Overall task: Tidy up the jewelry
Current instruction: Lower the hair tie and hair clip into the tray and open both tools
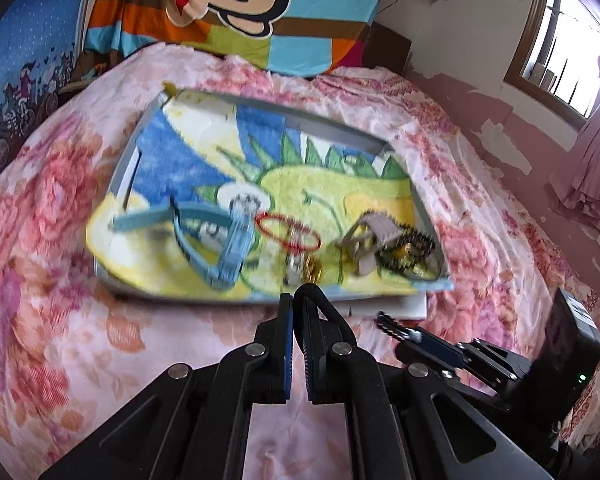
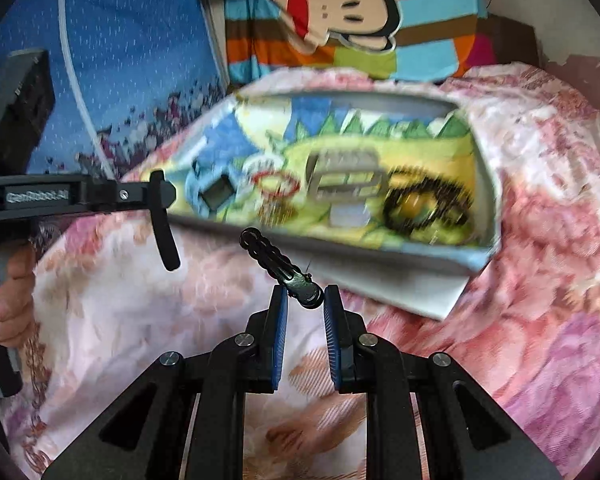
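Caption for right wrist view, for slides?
Right gripper holds a black beaded hair clip over the floral bedspread; left gripper grips a black band; tray behind.

Home bedroom.
Floral bedsheet (image 1: 60, 240), striped cartoon-monkey blanket (image 1: 236, 8) at far end, wooden window (image 1: 556, 56) far right, peeling wall paint.

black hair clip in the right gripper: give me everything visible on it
The black hair clip is a long, narrow, glossy piece, plastic or metal by its look, with a bumpy, scalloped upper edge and a rounded ring-like tip. It tilts up and to the left, away from the right gripper, whose blue-padded fingers hold its hinge end. It hangs above the floral bedspread, just short of the tray. Its outline is slightly motion-blurred.
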Available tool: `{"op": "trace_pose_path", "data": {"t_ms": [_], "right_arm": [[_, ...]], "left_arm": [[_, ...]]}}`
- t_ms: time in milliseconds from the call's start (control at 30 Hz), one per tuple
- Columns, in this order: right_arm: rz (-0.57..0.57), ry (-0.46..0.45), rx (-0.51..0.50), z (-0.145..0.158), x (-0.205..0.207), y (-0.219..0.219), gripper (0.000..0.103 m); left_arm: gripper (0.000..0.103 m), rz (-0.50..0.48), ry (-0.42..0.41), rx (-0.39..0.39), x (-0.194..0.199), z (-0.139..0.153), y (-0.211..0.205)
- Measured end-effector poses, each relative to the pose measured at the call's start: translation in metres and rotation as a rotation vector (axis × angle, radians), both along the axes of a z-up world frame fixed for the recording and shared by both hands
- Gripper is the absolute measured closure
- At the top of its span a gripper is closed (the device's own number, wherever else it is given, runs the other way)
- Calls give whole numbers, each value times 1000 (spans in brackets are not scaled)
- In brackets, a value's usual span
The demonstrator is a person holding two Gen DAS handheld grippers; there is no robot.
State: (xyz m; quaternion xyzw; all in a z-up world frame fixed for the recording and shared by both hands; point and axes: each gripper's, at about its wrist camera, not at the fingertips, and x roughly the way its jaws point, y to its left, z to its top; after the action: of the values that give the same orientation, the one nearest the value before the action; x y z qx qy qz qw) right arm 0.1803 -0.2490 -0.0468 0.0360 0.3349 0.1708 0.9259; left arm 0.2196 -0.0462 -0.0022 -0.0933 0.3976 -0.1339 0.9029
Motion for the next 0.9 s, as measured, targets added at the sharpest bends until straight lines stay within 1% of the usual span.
{"op": "trace_pose_path", "data": {"t_ms": [67, 133, 300, 533, 700, 767, 867, 900], "right_arm": [[-30, -34, 1, 9, 1, -6, 87], [-66, -48, 2, 15, 6, -14, 87], [-144, -17, -38, 14, 25, -30, 87], [-171, 9, -59, 7, 39, -31, 86], [-177, 17, -54, 5, 40, -32, 86], [-178, 19, -52, 5, 40, -32, 85], [-179, 19, -52, 4, 40, -33, 75], [-179, 19, -47, 4, 41, -33, 74]], "left_arm": [[98, 5, -18, -1, 5, 5, -2], [98, 14, -32, 0, 13, 10, -5], [98, 41, -53, 14, 36, 9, -17], [98, 66, -22, 38, 61, -9, -29], [98, 66, 2, 61, 63, -20, -32], [98, 67, 8, 67, 63, -22, -33], [98, 70, 13, 71, 62, -24, -33], [98, 72, 17, 74, 62, -24, -32]]}}
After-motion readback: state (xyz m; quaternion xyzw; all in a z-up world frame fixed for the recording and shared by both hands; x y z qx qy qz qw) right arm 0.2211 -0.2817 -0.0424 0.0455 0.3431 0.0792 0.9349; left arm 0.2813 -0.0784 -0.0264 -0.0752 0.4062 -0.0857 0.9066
